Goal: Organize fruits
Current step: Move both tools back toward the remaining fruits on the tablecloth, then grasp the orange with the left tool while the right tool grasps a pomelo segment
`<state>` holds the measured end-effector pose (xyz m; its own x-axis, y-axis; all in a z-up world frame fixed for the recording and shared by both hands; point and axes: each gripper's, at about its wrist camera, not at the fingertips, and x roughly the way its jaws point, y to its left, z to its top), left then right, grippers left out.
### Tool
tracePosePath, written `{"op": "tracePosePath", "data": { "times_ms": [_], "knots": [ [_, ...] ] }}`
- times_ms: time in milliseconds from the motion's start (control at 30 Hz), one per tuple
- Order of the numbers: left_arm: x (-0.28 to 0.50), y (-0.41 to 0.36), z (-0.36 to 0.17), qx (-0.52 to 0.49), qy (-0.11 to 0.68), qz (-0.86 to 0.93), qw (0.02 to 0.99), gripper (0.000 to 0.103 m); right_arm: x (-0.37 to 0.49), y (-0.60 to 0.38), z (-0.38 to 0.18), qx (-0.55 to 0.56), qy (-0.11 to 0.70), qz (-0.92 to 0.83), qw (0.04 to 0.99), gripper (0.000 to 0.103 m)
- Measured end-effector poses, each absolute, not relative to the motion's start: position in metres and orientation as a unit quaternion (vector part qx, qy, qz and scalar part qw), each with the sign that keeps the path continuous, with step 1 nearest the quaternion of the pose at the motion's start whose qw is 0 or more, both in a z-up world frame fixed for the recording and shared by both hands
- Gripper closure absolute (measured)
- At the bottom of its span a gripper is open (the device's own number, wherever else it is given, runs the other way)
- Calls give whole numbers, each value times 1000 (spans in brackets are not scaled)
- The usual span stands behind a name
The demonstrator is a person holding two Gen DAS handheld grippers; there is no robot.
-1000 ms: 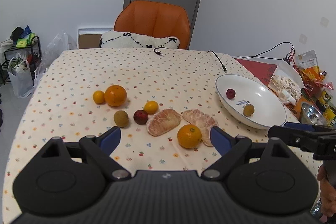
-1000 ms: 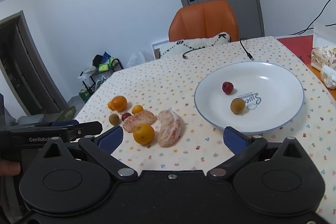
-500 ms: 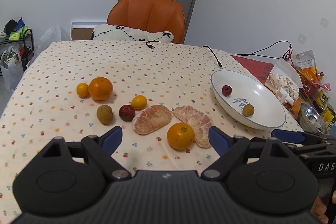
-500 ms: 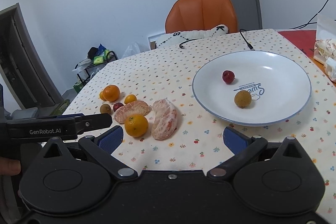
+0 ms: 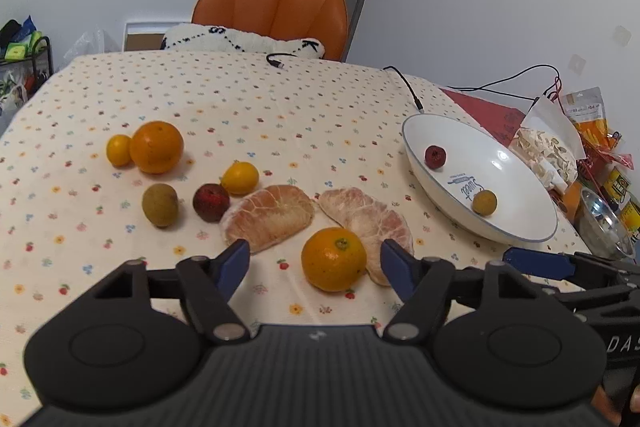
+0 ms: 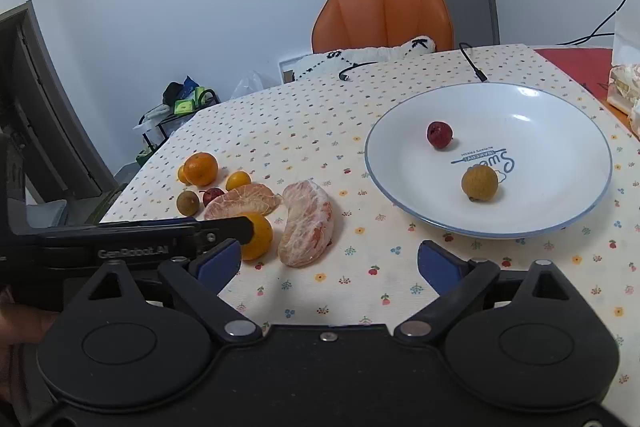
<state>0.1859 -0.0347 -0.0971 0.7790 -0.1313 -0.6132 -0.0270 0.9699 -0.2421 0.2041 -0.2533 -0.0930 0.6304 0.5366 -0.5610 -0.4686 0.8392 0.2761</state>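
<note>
- The step in hand looked like a reach: the left gripper (image 5: 315,259) hung low over the table (image 5: 248,95) with its jaws spread wide and empty, the near orange (image 5: 333,259) sitting between the blue fingertips but not yet touched.
- The right gripper (image 6: 330,261) also stood wide open and held nothing, over bare cloth just short of the white plate (image 6: 560,223).
- In the left wrist view the plate lay at about 2 o'clock from that orange, well apart; in the right wrist view the orange sat at about 9 o'clock from the plate, partly hidden behind the left gripper's finger.
- Judged from this, the next move called for closing the left jaws squarely on the orange, lifting it clear of the pomelo piece (image 5: 366,217) it nearly touched, and carrying it to the plate.
- Count on the plate: one small red fruit (image 6: 439,135) and one brown longan (image 6: 479,183), apart from each other.
- Count on the cloth: two oranges, the near one and a larger one (image 5: 156,147) at 10 o'clock; two small yellow citrus (image 5: 240,178) (image 5: 119,149); one brown longan (image 5: 160,205); one dark red fruit (image 5: 211,202); two peeled pomelo pieces, the second (image 5: 269,217) beside the first.
- That made two fruits placed and eight left.
</note>
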Motion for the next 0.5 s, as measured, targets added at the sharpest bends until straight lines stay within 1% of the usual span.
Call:
{"op": "tracePosePath", "data": {
  "times_ms": [67, 167, 233, 300, 367, 433, 500],
  "knots": [
    [189, -36, -100, -121, 333, -31, 935, 36, 206, -252, -94, 52, 331, 279, 900, 13],
    [192, -37, -104, -124, 332, -35, 934, 38, 209, -251, -97, 53, 332, 277, 900, 14],
    [194, -38, -106, -127, 334, -38, 933, 43, 211, -251, -98, 53, 335, 274, 900, 16],
    [195, -39, -107, -127, 331, -41, 934, 47, 212, -250, -100, 51, 336, 272, 900, 18],
    [196, -41, -108, -122, 329, -42, 936, 54, 213, -250, -100, 49, 335, 271, 901, 18],
    [197, -40, -109, -124, 326, -44, 936, 67, 214, -248, -100, 49, 336, 271, 901, 18],
    [197, -39, -108, -126, 325, -48, 936, 67, 215, -247, -100, 47, 336, 270, 901, 18]
  ]
}}
